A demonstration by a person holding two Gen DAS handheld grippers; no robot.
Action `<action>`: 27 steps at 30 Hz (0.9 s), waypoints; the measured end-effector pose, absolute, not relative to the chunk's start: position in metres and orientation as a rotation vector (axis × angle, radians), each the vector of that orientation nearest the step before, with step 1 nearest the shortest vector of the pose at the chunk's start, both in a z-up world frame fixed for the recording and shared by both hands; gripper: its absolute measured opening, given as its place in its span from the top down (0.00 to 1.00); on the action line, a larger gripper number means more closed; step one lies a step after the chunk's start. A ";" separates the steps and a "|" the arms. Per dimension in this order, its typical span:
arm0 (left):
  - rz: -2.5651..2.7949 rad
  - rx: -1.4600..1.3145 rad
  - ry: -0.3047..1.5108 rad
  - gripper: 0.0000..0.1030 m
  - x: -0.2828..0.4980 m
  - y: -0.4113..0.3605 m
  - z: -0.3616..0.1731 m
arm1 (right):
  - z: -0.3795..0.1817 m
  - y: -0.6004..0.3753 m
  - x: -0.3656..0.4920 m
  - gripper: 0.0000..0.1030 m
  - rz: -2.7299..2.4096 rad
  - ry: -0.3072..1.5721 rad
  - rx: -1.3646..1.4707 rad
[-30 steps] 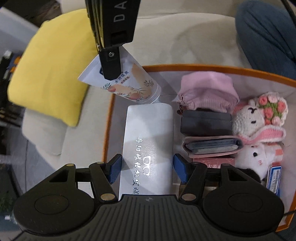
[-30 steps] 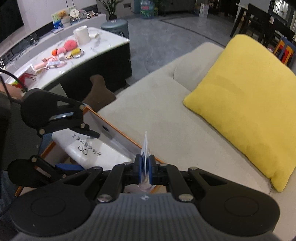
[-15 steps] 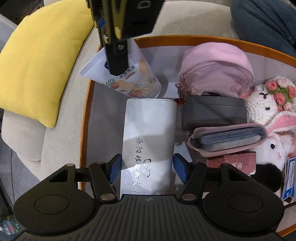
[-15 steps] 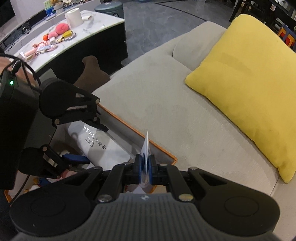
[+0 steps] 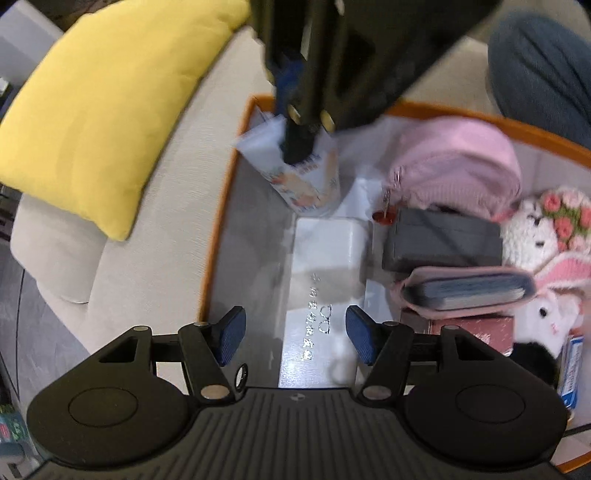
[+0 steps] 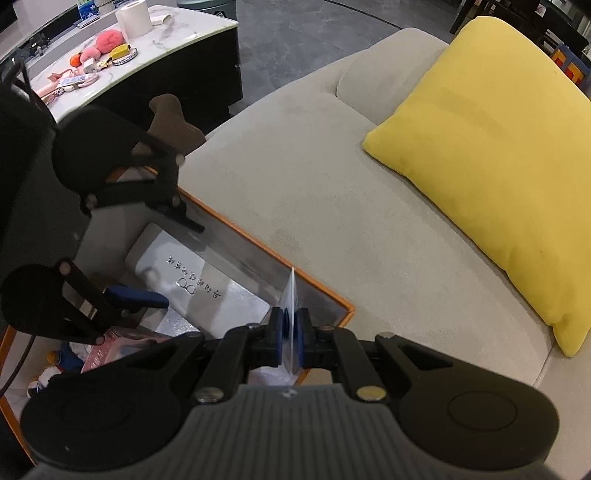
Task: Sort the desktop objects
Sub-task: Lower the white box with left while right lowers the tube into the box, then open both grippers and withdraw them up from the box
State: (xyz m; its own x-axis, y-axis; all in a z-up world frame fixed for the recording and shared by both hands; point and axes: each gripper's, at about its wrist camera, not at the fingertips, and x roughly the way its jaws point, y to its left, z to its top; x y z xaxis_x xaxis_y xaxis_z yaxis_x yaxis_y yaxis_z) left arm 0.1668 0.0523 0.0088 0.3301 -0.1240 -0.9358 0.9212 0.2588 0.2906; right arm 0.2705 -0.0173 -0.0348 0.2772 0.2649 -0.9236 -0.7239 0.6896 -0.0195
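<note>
Desktop objects are mostly packed into the orange-rimmed box (image 5: 218, 236) on the sofa: pink pouch (image 5: 458, 162), dark wallet (image 5: 441, 245), card holder (image 5: 469, 291), plush rabbits (image 5: 543, 236) and the white glasses case (image 5: 325, 280). Right gripper (image 6: 290, 334) is clamped on the printed tube (image 5: 306, 177), tipped into the box's far corner and not yet released. Left gripper (image 5: 295, 334) hangs wide open and empty over the glasses case, and more clutter waits on the counter (image 6: 177, 33), so I'd say there's sorting left.

Beige sofa (image 6: 314, 192), yellow cushion (image 6: 491, 155), grey floor (image 6: 295, 29)

Even indoor light; motion blur, probably; fisheye bending edges; faint glare.
</note>
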 end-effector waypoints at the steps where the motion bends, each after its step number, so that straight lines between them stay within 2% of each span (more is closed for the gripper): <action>1: -0.876 1.040 0.952 0.31 0.166 0.053 0.015 | -0.035 -0.017 0.270 0.93 0.698 1.109 -0.492; 12: -0.762 0.937 0.896 0.31 0.146 0.051 0.065 | -0.038 -0.011 0.270 0.91 0.683 1.138 -0.480; 15: -0.728 0.907 0.898 0.31 0.136 0.051 0.075 | -0.029 -0.013 0.263 0.85 0.674 1.113 -0.476; 20: -0.662 0.853 0.853 0.31 0.110 0.051 0.102 | 0.001 -0.022 0.242 0.82 0.677 1.058 -0.449; 23: -0.602 0.790 0.801 0.31 0.090 0.052 0.121 | 0.024 -0.030 0.220 0.77 0.694 1.005 -0.417; 25: -0.569 0.744 0.761 0.31 0.077 0.054 0.131 | 0.038 -0.038 0.201 0.61 0.702 0.951 -0.377; 27: -0.503 0.679 0.727 0.31 0.067 0.058 0.137 | 0.047 -0.045 0.180 0.58 0.701 0.901 -0.346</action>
State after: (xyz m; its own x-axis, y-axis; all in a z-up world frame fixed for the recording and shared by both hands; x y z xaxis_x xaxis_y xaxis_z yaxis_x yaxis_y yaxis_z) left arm 0.0665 0.0582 0.1369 0.6482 -0.1826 -0.7392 0.6271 0.6786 0.3823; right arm 0.1801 -0.0447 0.0470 0.4225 0.4079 -0.8094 -0.6843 0.7291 0.0102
